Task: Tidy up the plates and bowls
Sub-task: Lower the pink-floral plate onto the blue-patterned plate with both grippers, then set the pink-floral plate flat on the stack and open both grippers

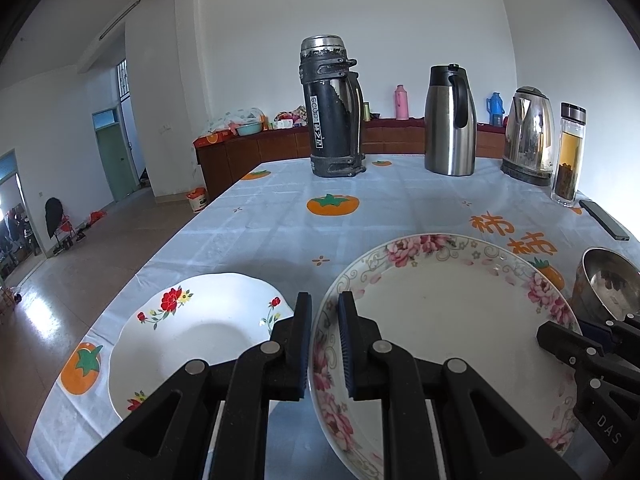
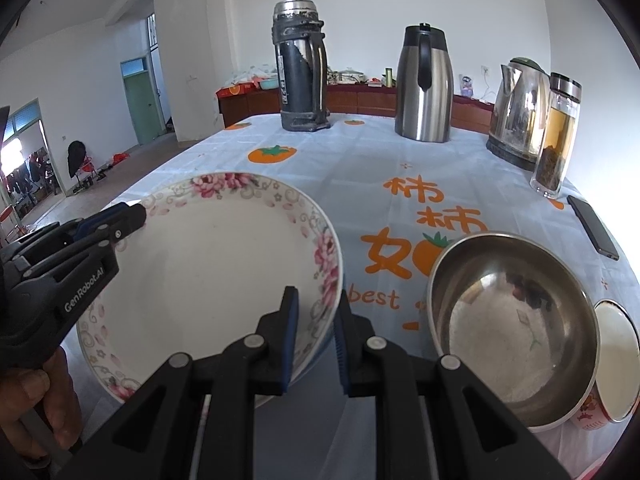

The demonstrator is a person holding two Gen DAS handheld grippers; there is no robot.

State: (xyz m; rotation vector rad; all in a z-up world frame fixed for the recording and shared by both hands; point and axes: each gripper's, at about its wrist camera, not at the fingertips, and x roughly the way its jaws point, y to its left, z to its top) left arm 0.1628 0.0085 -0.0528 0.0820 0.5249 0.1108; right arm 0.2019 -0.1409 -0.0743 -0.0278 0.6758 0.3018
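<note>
Pink-flowered plate (image 1: 440,312) sits pinched at opposite rims: our left gripper (image 1: 325,344) and right gripper (image 2: 316,346) both clamp it, jaws nearly closed. We judge it stiff, glazed, slippery, breakable; rims are the sensible hold. Whether it clears the tablecloth (image 1: 280,232) is unclear. Steel bowl (image 2: 516,328) half-hides a small cup (image 2: 616,360).

The left gripper (image 1: 325,304) clamps the near-left rim of the large white plate with a pink floral border (image 1: 440,312), which is tilted. Just left lies a white scalloped plate with red flowers (image 1: 192,328) on the pale persimmon-print tablecloth (image 1: 280,220). The right gripper (image 1: 560,334) grips the floral plate's right rim, beside a steel bowl (image 1: 608,284).
</note>
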